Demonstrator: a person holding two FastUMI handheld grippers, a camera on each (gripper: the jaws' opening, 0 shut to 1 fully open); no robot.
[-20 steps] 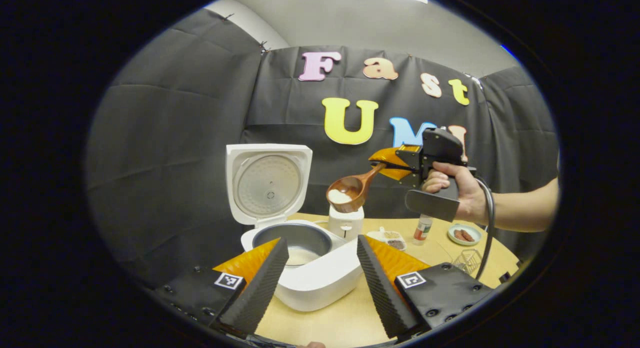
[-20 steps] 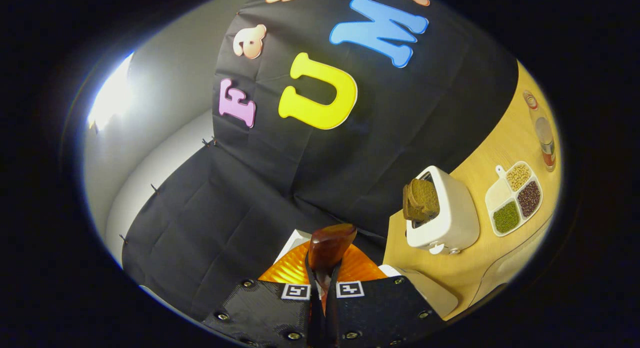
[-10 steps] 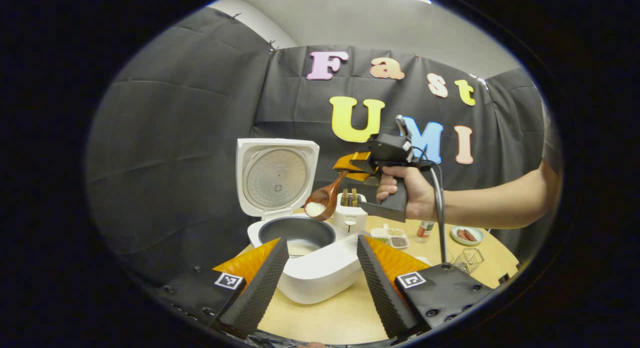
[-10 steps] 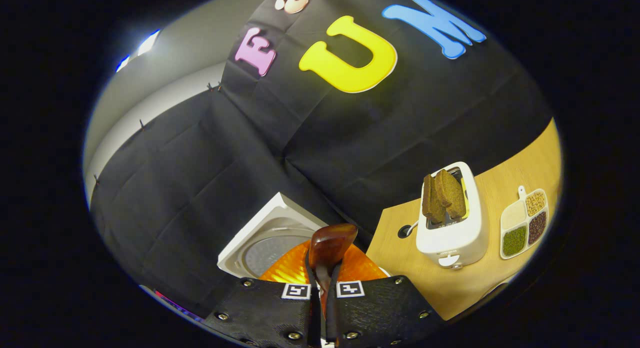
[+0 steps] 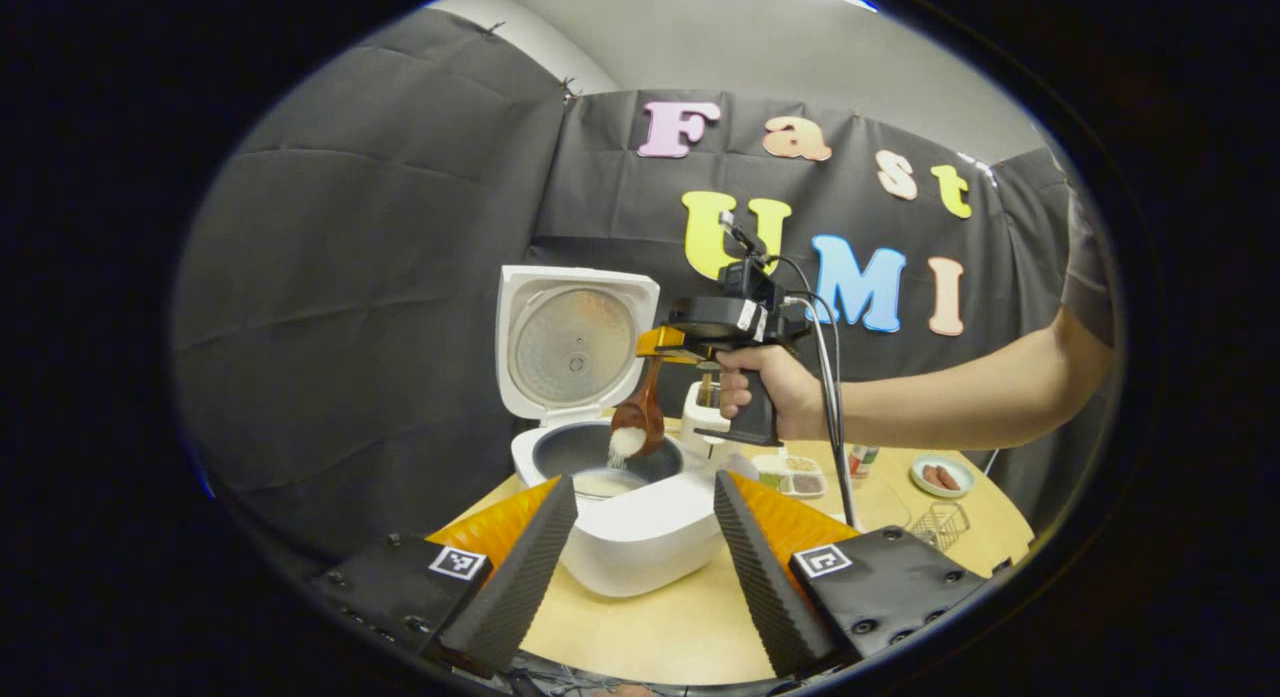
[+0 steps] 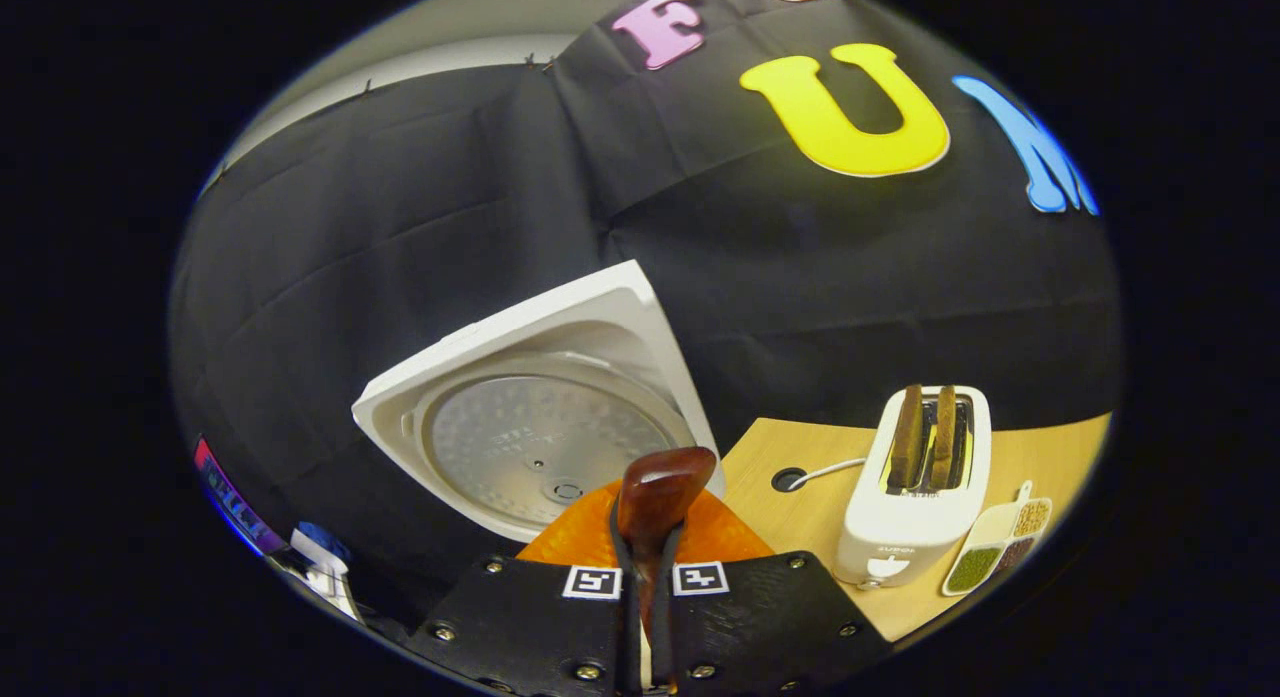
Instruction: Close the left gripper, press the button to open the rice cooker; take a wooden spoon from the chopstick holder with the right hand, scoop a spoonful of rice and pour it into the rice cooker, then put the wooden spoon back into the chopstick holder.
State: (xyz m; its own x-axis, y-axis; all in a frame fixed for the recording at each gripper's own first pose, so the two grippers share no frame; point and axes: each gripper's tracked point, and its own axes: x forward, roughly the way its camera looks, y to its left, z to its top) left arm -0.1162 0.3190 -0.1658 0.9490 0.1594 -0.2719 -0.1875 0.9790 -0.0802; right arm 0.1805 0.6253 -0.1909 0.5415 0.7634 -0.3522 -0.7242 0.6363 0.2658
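The white rice cooker [image 5: 625, 522] stands open on the worktop; above its pot the right tongs [image 5: 668, 345] grasp the brown wooden spoon [image 5: 637, 422], rice spilling. Better tip it slowly, low over the pot. The left tongs [image 5: 640, 547] are released. The right gripper view shows toast in the white toaster [image 6: 915, 487]
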